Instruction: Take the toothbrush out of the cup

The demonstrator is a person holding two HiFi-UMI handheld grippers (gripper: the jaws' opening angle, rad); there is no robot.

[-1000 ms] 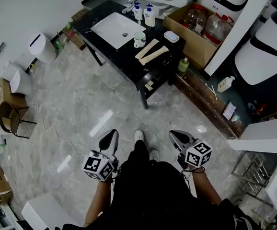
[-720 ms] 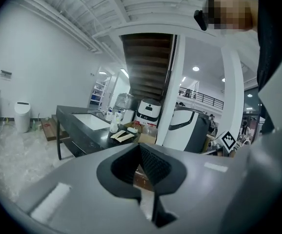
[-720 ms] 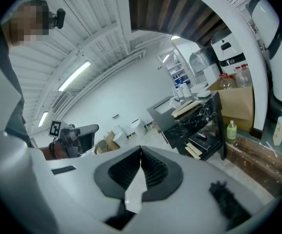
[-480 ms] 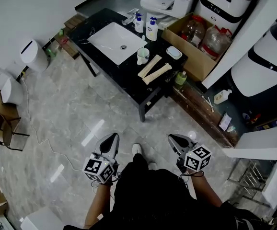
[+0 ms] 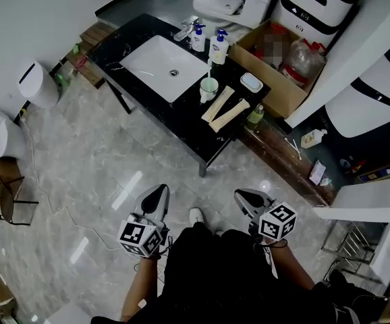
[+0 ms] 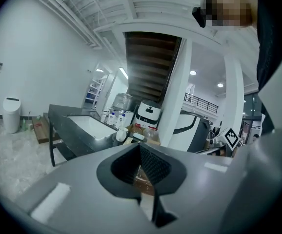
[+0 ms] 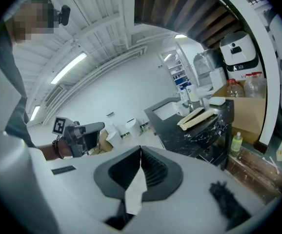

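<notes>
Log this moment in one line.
left tool shut, empty | right tool shut, empty | cup on counter, not yet reached

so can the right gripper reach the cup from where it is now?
Probably not yet. The right gripper is by the person's legs, jaws together, and the cup stands on the counter, well across the floor. Nothing seems to stand between them; it's just far off.

Large open indoor hall staged as a bathroom, black tabletop (image 5: pixel 187 121) with white sink (image 5: pixel 164 58), pump bottles (image 5: pixel 218 48), white toilet (image 5: pixel 223 4) behind, glossy grey tiled floor (image 5: pixel 94 154), cardboard box (image 5: pixel 276 86), staircase (image 6: pixel 151 57) overhead
</notes>
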